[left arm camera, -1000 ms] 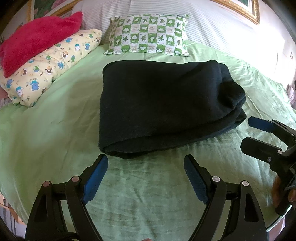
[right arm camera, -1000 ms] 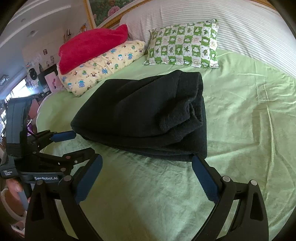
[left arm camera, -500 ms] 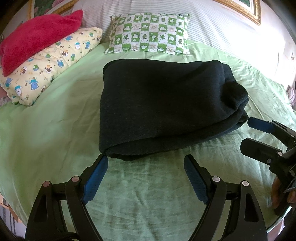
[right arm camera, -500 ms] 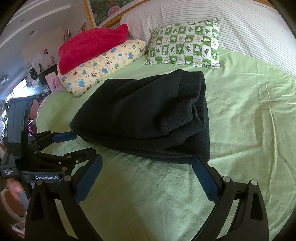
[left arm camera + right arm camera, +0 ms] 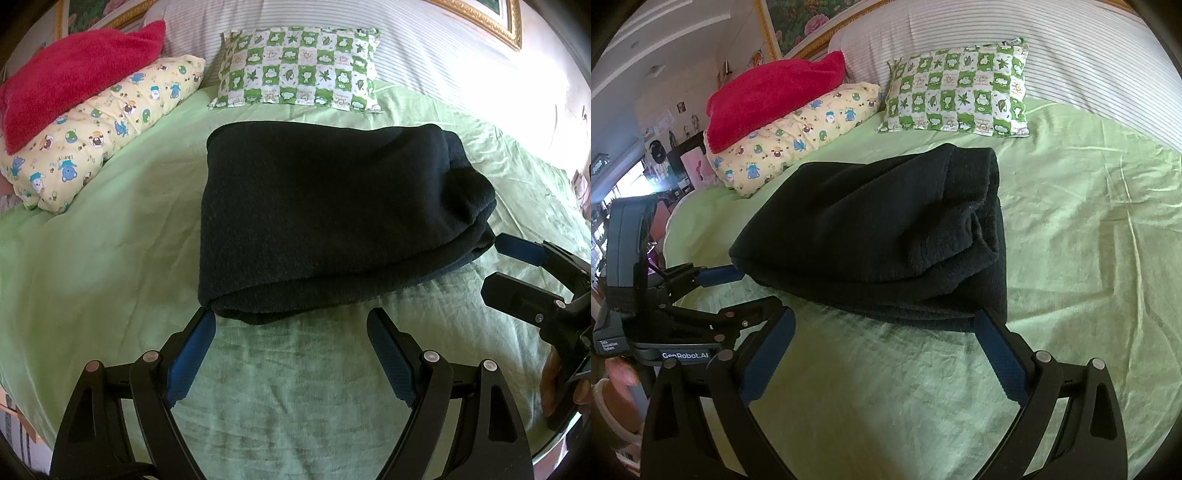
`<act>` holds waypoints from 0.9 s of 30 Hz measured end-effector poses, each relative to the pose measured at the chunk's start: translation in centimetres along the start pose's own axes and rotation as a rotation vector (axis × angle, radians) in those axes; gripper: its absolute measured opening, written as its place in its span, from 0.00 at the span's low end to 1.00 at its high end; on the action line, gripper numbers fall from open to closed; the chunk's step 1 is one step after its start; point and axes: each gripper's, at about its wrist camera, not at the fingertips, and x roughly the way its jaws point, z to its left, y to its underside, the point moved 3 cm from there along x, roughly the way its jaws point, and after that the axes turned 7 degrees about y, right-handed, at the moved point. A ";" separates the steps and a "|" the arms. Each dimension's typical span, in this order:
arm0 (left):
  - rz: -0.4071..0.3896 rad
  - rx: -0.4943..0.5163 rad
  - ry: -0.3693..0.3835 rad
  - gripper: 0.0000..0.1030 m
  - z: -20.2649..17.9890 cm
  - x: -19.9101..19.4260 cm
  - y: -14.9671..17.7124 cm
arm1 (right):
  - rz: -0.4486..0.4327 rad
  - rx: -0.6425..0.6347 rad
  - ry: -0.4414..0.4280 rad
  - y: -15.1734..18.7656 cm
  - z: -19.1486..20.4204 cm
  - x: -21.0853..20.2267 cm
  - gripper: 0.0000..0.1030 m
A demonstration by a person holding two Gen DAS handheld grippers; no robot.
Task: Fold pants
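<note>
Pants (image 5: pixel 332 221), dark and already doubled into a thick bundle, are lying in the middle of the green bedsheet (image 5: pixel 92 258), just ahead of both tools. The bundle's long axis is running across the bed, left to right from where the person is standing, with the loose stacked edges at the right end and a rounded fold along the near side.

The left gripper (image 5: pixel 291 321) is hovering with its jaws spread wide and holding nothing, its left fingertip right at the bundle's near left corner. The right gripper (image 5: pixel 886 321) is likewise gaping and empty, its right fingertip sitting right at the near right corner; whether either tip is actually touching cloth is hard to tell.

Each tool is sitting nearest its own end, neither closer overall. If another fold is coming, I would guess it is turning on carrying one short end across to the other along that long axis.

Pillows (image 5: pixel 299 68) are sitting well beyond, at the headboard.
</note>
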 end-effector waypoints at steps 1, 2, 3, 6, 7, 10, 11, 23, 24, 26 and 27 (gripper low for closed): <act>0.000 0.000 0.000 0.82 0.0 0.0 0.0 | -0.001 0.000 0.000 0.0 0.0 0.0 0.95; -0.001 0.000 0.002 0.82 0.0 -0.1 0.0 | -0.002 0.000 0.000 -0.1 0.0 -0.1 0.95; -0.002 0.001 0.001 0.82 -0.1 -0.1 -0.1 | -0.003 0.001 0.000 -0.1 0.0 -0.1 0.95; -0.003 0.001 0.001 0.82 -0.1 -0.2 -0.2 | -0.003 0.004 -0.001 -0.1 -0.1 -0.2 0.95; -0.003 0.001 0.000 0.82 -0.1 -0.2 -0.1 | -0.003 0.003 -0.001 -0.1 -0.1 -0.2 0.95; -0.004 0.002 -0.001 0.82 -0.1 -0.2 -0.1 | -0.004 0.005 -0.003 -0.2 -0.1 -0.2 0.95; -0.004 0.004 -0.002 0.82 -0.1 -0.2 -0.2 | -0.004 0.009 -0.004 -0.1 -0.2 -0.2 0.95; -0.001 0.006 -0.005 0.82 -0.1 -0.1 -0.3 | -0.011 0.021 -0.011 -0.3 -0.3 -0.3 0.95; -0.001 0.006 -0.004 0.82 -0.1 -0.1 -0.4 | -0.012 0.021 -0.010 -0.3 -0.3 -0.3 0.95; -0.001 0.007 -0.005 0.82 -0.1 0.0 -0.5 | -0.014 0.020 -0.009 -0.4 -0.3 -0.3 0.95; -0.002 0.007 -0.006 0.82 -0.1 0.0 -0.5 | -0.014 0.020 -0.009 -0.4 -0.3 -0.3 0.95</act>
